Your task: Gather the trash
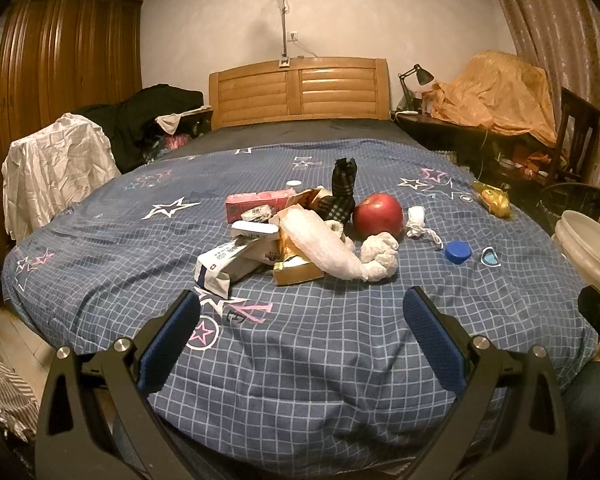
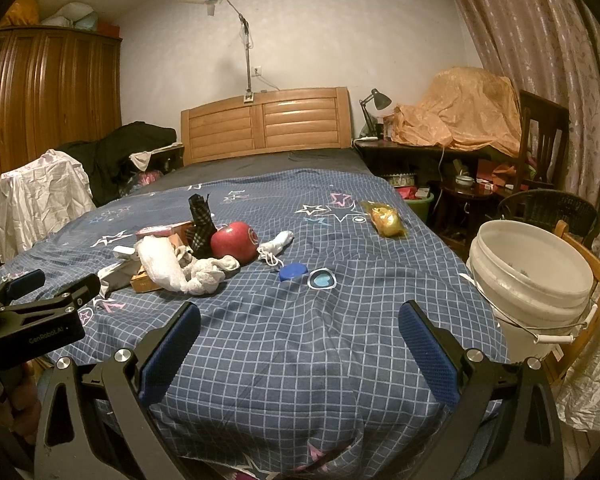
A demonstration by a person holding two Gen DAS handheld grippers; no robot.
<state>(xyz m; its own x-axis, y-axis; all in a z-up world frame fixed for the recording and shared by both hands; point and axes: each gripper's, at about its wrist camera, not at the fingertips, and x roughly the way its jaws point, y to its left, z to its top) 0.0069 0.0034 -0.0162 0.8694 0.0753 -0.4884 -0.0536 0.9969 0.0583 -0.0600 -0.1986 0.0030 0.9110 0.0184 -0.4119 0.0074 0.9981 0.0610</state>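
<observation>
A wide bed covered by a blue grid-patterned quilt with star prints (image 1: 300, 360) fills both views, and every piece of rubbish lies on it, bunched near the middle. To the right of the bed a large white plastic bucket with a wire handle (image 2: 528, 280) stands on a wooden chair, open at the top; it looks like the place the trash is meant to go, though that is a judgement.

The heap itself runs from a long roll of white bubble wrap (image 1: 320, 244) lying across a flattened gold-brown cardboard box (image 1: 294, 272), with a white medicine carton (image 1: 220, 266) to its left and a red rectangular carton (image 1: 256, 204) behind. A dark checked cloth pouch (image 1: 342, 192) stands upright beside a red apple (image 1: 378, 214), which is probably not trash. In front of the apple sits a crumpled white tissue wad (image 1: 380, 256); to the right lie a small white face mask with loops (image 1: 418, 222), a yellow crinkled plastic wrapper (image 1: 492, 198) well apart near the bed's edge, and a blue round bottle cap (image 1: 458, 251).

The left gripper (image 1: 300, 320) and the right gripper (image 2: 300, 332) both hover over the near end of the quilt with their blue-padded fingers (image 1: 172, 340) spread wide and nothing between them. Collection appears to be only starting. The next move calls for reaching forward to one loose item, most easily the tissue wad or the cap, closing on it without dragging the quilt, and carrying it rightward to the bucket.
</observation>
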